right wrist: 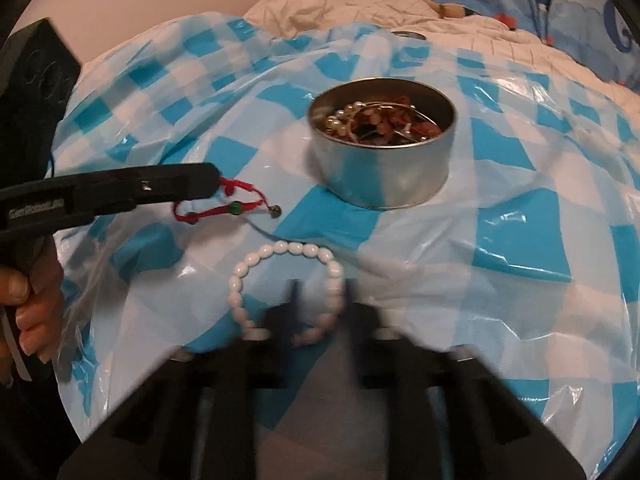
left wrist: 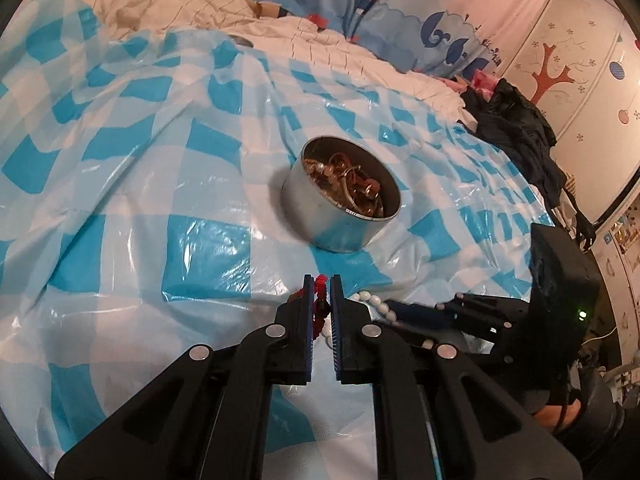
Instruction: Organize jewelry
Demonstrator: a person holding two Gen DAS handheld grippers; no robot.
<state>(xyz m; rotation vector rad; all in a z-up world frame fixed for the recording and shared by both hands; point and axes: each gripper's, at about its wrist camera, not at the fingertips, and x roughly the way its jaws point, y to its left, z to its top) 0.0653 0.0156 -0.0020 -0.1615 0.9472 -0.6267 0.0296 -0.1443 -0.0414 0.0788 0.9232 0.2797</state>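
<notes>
Reaching level, left claw (right wrist: 218, 184) pinches red cord bracelet (right wrist: 224, 206).

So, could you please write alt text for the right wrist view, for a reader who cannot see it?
A blurred right hand-held gripper closes on a white bead bracelet lying on a blue-and-white checked plastic sheet. At left, the left hand-held gripper holds a red cord bracelet; behind stands a round metal tin of jewelry.
</notes>
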